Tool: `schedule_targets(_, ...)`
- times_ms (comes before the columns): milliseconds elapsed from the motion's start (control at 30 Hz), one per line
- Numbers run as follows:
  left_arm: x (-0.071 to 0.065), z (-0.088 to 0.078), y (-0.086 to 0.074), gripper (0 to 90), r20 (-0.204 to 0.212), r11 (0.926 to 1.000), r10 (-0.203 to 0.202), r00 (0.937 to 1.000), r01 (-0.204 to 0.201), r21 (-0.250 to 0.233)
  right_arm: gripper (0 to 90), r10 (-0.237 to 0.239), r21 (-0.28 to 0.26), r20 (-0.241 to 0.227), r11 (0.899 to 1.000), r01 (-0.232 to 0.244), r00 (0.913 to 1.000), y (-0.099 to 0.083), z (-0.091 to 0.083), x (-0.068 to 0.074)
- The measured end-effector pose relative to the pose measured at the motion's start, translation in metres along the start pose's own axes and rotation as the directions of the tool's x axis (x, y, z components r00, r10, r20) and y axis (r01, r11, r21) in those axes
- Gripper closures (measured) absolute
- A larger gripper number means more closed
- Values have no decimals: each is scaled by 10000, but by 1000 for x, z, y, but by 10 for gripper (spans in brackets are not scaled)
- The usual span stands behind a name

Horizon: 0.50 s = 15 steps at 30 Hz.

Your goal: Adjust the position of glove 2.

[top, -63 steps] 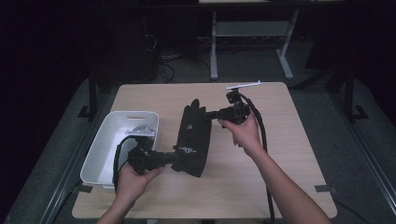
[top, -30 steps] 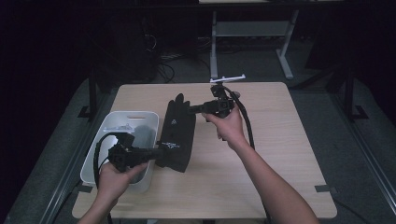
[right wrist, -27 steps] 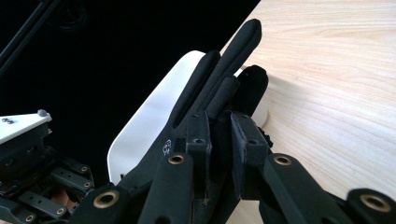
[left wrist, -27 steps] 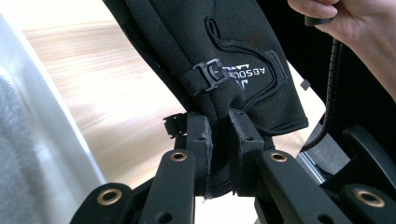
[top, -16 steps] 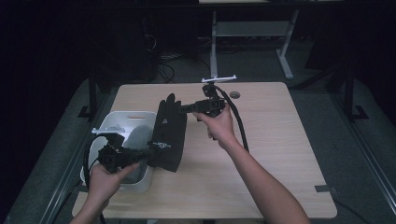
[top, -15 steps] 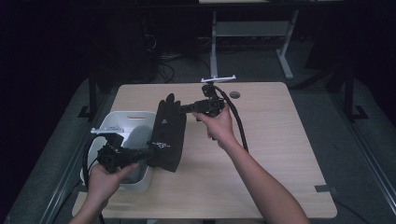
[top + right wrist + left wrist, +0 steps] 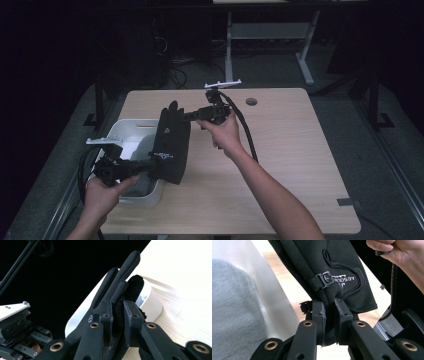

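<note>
Going left to right. The white bin point(image 7: 116, 141) sat at the left edge of the table point(image 7: 300, 165), with something grey and fuzzy point(image 7: 234, 315) inside it, though I couldn't tell what. The left gripper point(image 7: 145, 167) hovered right over the bin's near corner, jaws pinched tight on the cuff end of a black glove point(image 7: 171, 145). In the left gripper view the pads squeezed the fabric just below the little strap buckle point(image 7: 325, 280).

The glove hung stretched between the two tongs, up off the table, straddling the bin's right rim. The right gripper point(image 7: 190, 116) had the fingertip end, jaws narrow and clamped on what looked like one or two glove fingers, with the other fingers sticking out free above the pads.

What could have gone wrong from there, as I saw it:
- The right grip was on thin, floppy fingers only. Any tug apart and the fabric could have slid out, dropping that end onto the table instead of into the bin.
- The glove was longer than the bin looked wide, so lowering it flat might have left it draped over the rim.
- The left gripper's cable point(image 7: 82, 170) looped close to the bin, so a snag could have dragged the light bin sideways.
</note>
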<state>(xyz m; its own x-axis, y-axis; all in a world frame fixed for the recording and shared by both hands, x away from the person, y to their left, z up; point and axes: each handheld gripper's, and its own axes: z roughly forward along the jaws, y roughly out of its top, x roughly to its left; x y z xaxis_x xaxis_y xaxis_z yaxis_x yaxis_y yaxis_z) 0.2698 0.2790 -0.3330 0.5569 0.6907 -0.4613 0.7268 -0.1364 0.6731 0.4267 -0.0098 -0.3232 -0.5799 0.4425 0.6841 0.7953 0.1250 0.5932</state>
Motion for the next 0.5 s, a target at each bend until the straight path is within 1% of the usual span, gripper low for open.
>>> schedule_targets(67,2,-3,-1,811,-48,10000,-61,10000,60,-17,787,-94,-4,-2,10000,94,10000,1,5,1)
schedule_targets(167,7,-8,-3,811,-82,9998,-167,9998,167,-94,787,-108,64,-9,9999,108,9999,1,12,4)
schedule_targets(300,13,-13,-5,812,-171,9998,-191,9997,189,-106,787,-97,184,-3,9998,97,10000,4,21,7)
schedule_targets(433,18,-18,-7,812,-224,9991,-363,9991,358,-215,786,-217,198,36,9996,216,9998,7,29,10)
schedule_targets(500,21,-21,-8,811,-266,9992,-381,9989,377,-153,786,-320,244,52,9992,319,9995,8,34,12)
